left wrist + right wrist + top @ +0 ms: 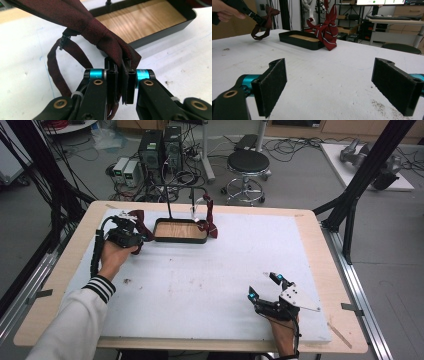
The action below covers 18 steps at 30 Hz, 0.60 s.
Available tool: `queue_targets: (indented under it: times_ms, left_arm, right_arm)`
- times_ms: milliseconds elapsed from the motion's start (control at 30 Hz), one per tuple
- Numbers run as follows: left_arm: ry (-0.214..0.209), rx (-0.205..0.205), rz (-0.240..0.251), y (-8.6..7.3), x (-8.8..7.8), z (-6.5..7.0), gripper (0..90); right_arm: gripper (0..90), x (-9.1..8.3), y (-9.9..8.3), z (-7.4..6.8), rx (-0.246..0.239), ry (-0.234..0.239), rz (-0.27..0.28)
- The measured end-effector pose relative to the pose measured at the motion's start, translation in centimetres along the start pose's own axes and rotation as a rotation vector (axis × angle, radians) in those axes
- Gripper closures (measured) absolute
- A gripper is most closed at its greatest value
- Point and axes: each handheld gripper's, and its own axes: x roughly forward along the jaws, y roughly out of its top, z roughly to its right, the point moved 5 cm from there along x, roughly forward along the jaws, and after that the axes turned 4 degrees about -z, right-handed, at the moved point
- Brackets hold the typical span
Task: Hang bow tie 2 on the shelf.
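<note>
A white foam sheet covered the wooden bench (310,227), with computers, cables and a stool on the lab floor beyond. Nearest the person, the right tool (265,287) rested low on the sheet with its jaws spread wide and nothing between them. Farther off at the left, the left tool (122,82) was clamped tight on one wing of a dark red bow tie (82,22), held clear of the sheet just beside the black tray (180,239), its neck strap (53,72) hanging in a loop below. At the tray's far right corner a striped red tie (327,31) stood bunched against the rim. The grip took only a thin edge of cloth, so the bow tie could slip free. The dangling strap might also snag the tray's rim or upright posts on the way across.
</note>
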Motion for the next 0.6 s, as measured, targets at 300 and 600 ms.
queue_targets:
  times_ms: [300, 600]
  left_arm:
    - [0.015, 0.053, 0.08, 0.6, -1.4, 0.7, 84.6]
    - [0.009, 0.087, 0.137, 1.8, -2.5, 2.0, 84.6]
  right_arm:
    - [12.0, 0.0, 0.0, 0.1, 0.0, -0.003, 0.005]
    - [11.9, 0.0, 0.0, 0.0, 0.0, -0.005, 0.002]
